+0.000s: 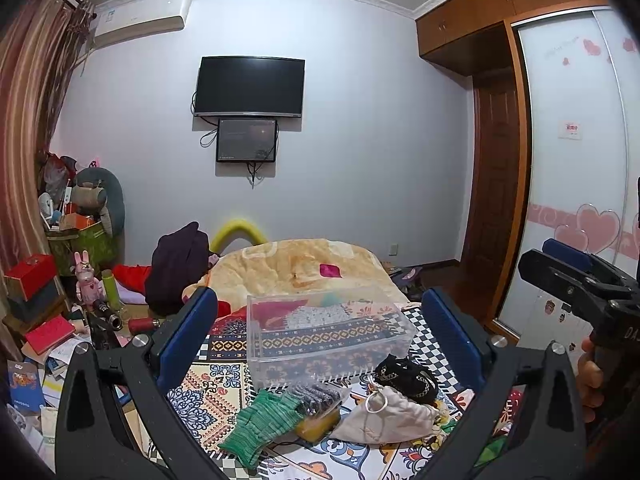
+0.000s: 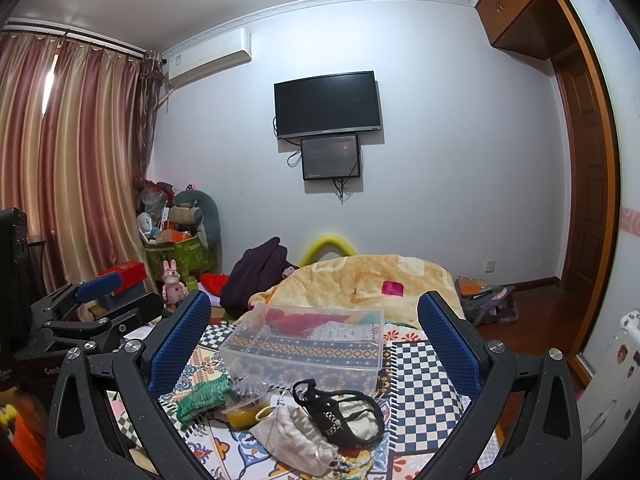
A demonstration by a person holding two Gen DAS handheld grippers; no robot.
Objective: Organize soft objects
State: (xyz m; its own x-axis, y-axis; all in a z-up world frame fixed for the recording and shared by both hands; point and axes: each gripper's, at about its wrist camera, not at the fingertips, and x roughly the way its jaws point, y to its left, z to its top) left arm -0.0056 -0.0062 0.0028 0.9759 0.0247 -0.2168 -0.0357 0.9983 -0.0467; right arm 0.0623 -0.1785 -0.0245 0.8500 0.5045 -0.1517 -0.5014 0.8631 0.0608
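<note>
Side-by-side wrist views, facing bed (image 1: 304, 264), sharing bin (image 1: 320, 332)

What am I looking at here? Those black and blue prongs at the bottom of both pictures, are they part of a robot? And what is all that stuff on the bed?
No robot: a person holds a two-finger gripper in each hand, each carrying a camera that looks along its fingers. One picture comes from the left gripper, the other from the right gripper. Both are open and hold nothing. On the patterned bedspread stands a clear plastic box with some fabric inside. In front of it lie a green knitted piece, a white drawstring pouch and a black strappy item.
</note>
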